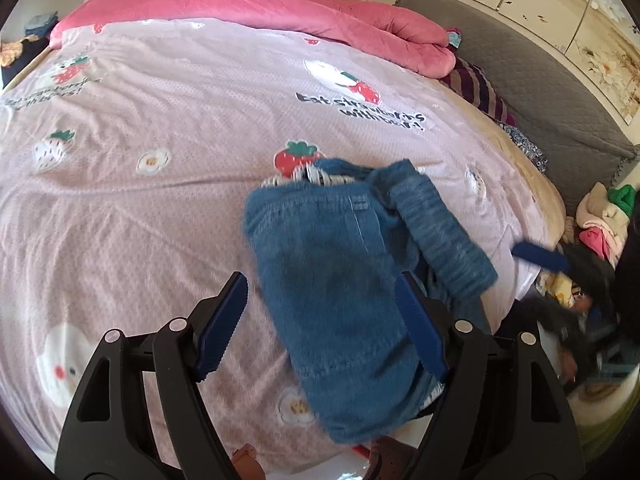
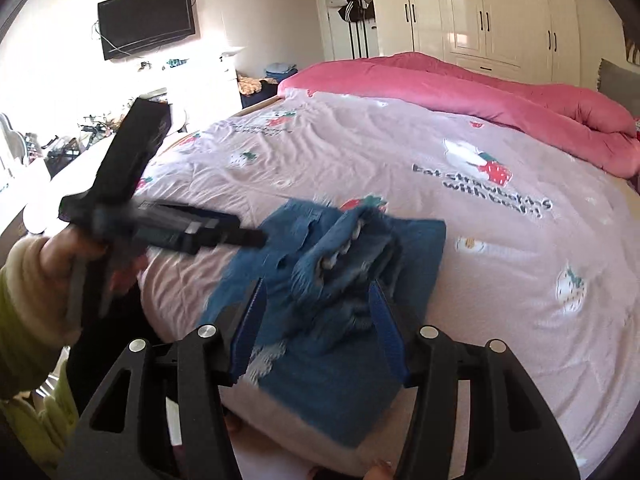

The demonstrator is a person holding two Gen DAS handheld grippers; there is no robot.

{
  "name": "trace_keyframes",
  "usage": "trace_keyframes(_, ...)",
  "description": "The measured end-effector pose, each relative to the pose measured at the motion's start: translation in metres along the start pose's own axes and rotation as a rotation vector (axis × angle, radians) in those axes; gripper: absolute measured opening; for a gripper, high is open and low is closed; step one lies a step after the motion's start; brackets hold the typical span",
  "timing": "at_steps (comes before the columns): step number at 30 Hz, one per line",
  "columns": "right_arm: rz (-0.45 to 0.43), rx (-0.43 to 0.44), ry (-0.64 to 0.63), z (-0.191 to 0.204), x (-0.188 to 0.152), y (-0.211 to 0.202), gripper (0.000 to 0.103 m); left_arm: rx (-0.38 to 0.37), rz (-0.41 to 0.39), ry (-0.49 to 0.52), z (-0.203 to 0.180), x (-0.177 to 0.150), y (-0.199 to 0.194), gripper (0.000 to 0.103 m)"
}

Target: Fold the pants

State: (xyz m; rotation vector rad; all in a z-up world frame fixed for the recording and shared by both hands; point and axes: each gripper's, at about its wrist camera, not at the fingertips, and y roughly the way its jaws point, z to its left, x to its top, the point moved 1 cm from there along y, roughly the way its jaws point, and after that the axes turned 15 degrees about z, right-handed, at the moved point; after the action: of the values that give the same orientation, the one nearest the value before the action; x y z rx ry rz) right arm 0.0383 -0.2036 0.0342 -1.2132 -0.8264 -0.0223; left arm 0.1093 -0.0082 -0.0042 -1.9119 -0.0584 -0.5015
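Observation:
Blue denim pants (image 1: 340,280) lie folded in a bundle near the front edge of the bed, with a ribbed cuff flopped over the top right. In the right wrist view the pants (image 2: 340,292) lie bunched, frayed hem on top. My left gripper (image 1: 324,320) is open, its blue pads astride the bundle just above it, holding nothing. My right gripper (image 2: 320,328) is open above the pants' near end. The left gripper also shows blurred at the left of the right wrist view (image 2: 224,236).
The pink strawberry-print bedspread (image 1: 160,208) covers the bed. A rolled pink duvet (image 1: 280,12) lies at the far side. A grey headboard (image 1: 540,92) and a pile of clothes (image 1: 600,220) are at the right. A wardrobe (image 2: 500,12) and TV (image 2: 148,20) stand beyond.

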Motion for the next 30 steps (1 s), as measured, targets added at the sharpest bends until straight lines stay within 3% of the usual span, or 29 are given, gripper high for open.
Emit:
trace_keyframes(4,0.054,0.015,0.010,-0.004,0.014,0.019,0.050,-0.004,0.011,0.011,-0.004,-0.019,0.002,0.070)
trace_keyframes(6,0.059,-0.008,-0.015,0.000,0.015,0.022,0.040,0.013,0.013,0.016,-0.003,-0.024,0.002,0.070)
trace_keyframes(13,0.077,-0.033,-0.136,0.008,0.014,0.024,0.037,0.024,0.006,-0.012,0.007,-0.005,0.003,0.070)
trace_keyframes(15,0.111,-0.061,-0.168,0.008,0.014,0.031,0.020,0.030,0.013,-0.024,0.009,0.001,0.009,0.070)
trace_keyframes(16,0.120,-0.061,-0.174,0.006,0.013,0.033,0.019,0.027,0.020,-0.029,0.009,0.004,0.012,0.070)
trace_keyframes(17,0.134,-0.040,-0.181,0.005,0.011,0.035,0.008,0.026,0.028,-0.034,0.010,0.006,0.016,0.070)
trace_keyframes(26,0.160,-0.005,-0.086,-0.016,-0.019,0.032,0.008,0.017,0.072,-0.053,0.011,0.011,0.043,0.075)
trace_keyframes(28,0.133,0.013,-0.067,-0.015,-0.025,0.026,0.010,0.020,0.068,-0.054,0.011,0.012,0.045,0.076)
trace_keyframes(29,0.121,0.019,-0.062,-0.015,-0.027,0.020,0.014,0.021,0.066,-0.055,0.010,0.012,0.044,0.076)
trace_keyframes(30,0.089,0.038,-0.056,-0.015,-0.033,0.010,0.027,0.017,0.062,-0.057,0.010,0.013,0.042,0.076)
